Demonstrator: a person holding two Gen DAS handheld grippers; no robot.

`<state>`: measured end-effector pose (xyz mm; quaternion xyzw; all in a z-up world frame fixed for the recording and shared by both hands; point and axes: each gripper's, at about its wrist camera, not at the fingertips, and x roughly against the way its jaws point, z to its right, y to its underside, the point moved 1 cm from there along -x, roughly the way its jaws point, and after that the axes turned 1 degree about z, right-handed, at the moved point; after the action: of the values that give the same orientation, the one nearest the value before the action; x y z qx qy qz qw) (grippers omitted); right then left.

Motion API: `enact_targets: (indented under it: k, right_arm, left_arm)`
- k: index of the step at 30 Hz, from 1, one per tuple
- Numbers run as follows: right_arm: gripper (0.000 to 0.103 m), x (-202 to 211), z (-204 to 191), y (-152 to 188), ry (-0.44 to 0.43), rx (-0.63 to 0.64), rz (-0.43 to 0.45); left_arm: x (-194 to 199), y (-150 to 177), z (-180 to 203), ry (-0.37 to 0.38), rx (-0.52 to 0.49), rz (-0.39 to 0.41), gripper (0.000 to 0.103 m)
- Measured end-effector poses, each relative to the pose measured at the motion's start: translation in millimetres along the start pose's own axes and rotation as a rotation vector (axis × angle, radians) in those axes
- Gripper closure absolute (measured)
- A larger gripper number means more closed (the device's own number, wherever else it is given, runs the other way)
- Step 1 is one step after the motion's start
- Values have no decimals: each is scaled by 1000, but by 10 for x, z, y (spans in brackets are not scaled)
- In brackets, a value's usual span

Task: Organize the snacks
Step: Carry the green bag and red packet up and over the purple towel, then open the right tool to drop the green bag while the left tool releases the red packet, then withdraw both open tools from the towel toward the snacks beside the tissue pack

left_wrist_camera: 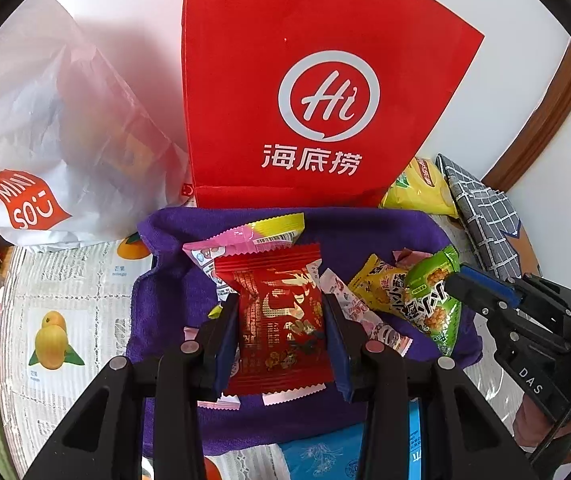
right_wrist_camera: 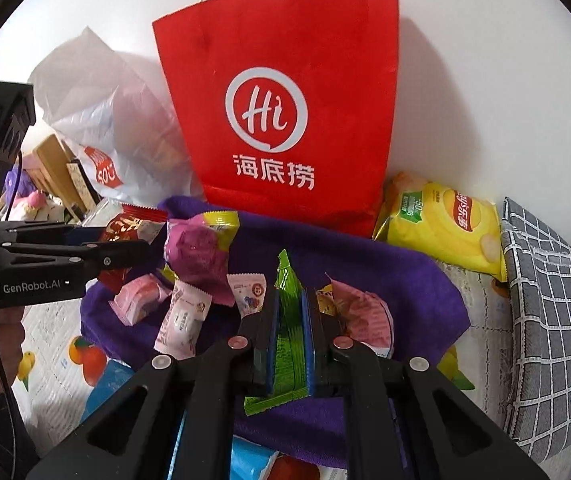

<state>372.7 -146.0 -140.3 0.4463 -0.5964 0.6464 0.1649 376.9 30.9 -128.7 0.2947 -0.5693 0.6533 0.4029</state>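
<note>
My left gripper (left_wrist_camera: 281,320) is shut on a red snack packet (left_wrist_camera: 281,320), held flat over the purple cloth (left_wrist_camera: 173,312). In the right wrist view that gripper (right_wrist_camera: 145,252) comes in from the left with the red packet (right_wrist_camera: 125,226) between its pads. My right gripper (right_wrist_camera: 290,312) is shut edge-on on a green snack packet (right_wrist_camera: 290,344). From the left wrist view the right gripper (left_wrist_camera: 455,284) grips the green packet (left_wrist_camera: 433,300). Pink packets (right_wrist_camera: 181,320) and a yellow packet (left_wrist_camera: 377,288) lie loose on the cloth.
A red paper bag (right_wrist_camera: 285,100) stands upright against the wall behind the cloth. A white plastic bag (left_wrist_camera: 45,140) slumps to its left. A yellow chip bag (right_wrist_camera: 445,228) and a grey checked cloth (right_wrist_camera: 549,320) lie at the right. A fruit-print table cover (left_wrist_camera: 65,320) lies underneath.
</note>
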Motion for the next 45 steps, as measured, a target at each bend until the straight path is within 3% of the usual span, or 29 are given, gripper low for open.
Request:
enact_targets:
  k: [13, 22, 24, 26, 32, 35, 37, 40, 42, 45]
  right_arm:
    - [92, -186, 43, 47, 19, -25, -75]
    - [90, -60, 126, -5, 28, -56, -43]
    - [76, 1, 133, -22, 28, -57, -30]
    - [69, 57, 153, -40, 33, -61, -6]
    - [67, 124, 200, -56, 45, -75, 11]
    - [52, 124, 214, -58, 42, -83, 11]
    - [50, 141, 212, -62, 45, -86, 25]
    - [44, 170, 201, -71, 40, -90, 29]
    - [32, 188, 205, -81, 44, -98, 33]
    - [24, 219, 206, -105, 65, -108, 28]
  left_arm:
    - [-141, 20, 60, -6, -10, -36, 65]
    - [-241, 67, 130, -10, -29, -65, 65]
    - [-270, 74, 139, -9, -32, -73, 65]
    - [-302, 84, 139, 1, -26, -89, 64]
    - [-385, 115, 144, 19, -11, -130, 64]
    - [-358, 119, 154, 30, -12, -124, 64]
    - [-324, 112, 165, 45, -15, -111, 64]
    - [-265, 96, 178, 60, -15, -102, 56]
    - [-225, 87, 183, 60, -17, -90, 47]
    - [-177, 76, 199, 55, -23, -81, 44]
